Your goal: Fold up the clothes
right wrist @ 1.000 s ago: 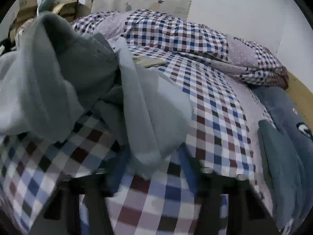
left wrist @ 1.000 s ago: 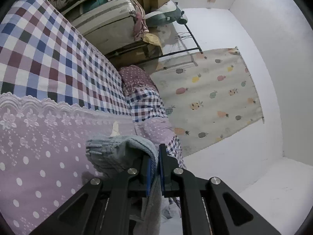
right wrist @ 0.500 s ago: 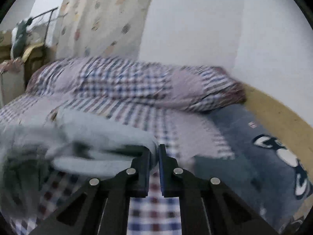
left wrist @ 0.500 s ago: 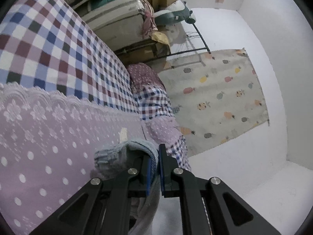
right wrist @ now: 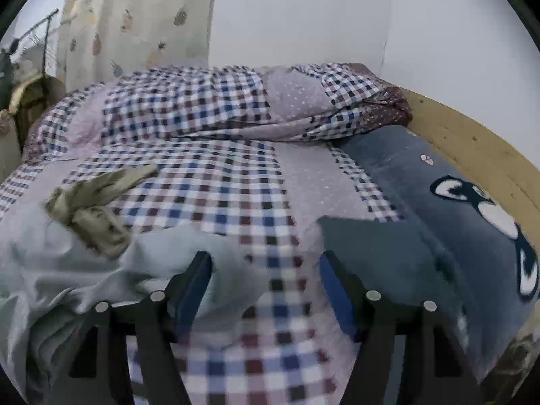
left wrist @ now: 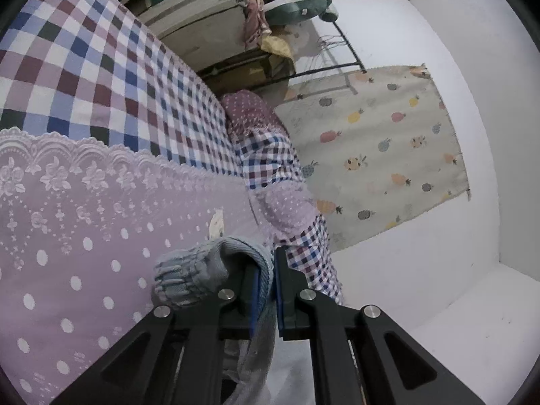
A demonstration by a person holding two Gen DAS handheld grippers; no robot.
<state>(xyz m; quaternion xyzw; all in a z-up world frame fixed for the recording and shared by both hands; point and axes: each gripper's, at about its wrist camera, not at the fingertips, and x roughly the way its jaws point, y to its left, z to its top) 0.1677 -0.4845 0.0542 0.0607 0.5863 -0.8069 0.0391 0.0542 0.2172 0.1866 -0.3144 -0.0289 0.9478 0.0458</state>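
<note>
My left gripper point(left wrist: 266, 290) is shut on a light grey garment point(left wrist: 202, 273), pinching cloth just beside its ribbed cuff, close above the lilac dotted part of the bedspread point(left wrist: 84, 236). In the right wrist view the same grey garment point(right wrist: 67, 276) lies rumpled at the lower left of the checked bedspread point(right wrist: 219, 195). My right gripper point(right wrist: 265, 287) is open and empty just above the bed, its left finger beside the garment's edge.
A crumpled olive cloth point(right wrist: 98, 202) lies beyond the grey garment. A checked duvet roll point(right wrist: 219, 104) lies along the far side. A folded dark garment point(right wrist: 371, 246) and a navy blanket point(right wrist: 455, 209) lie right, by the wooden bed frame point(right wrist: 472, 145). Cluttered shelving point(left wrist: 216, 17) stands beyond.
My right gripper was shut on the grey garment half a second ago; it has let go and opened, and the garment now lies on the bed. My left gripper keeps its hold, drifting slightly.
</note>
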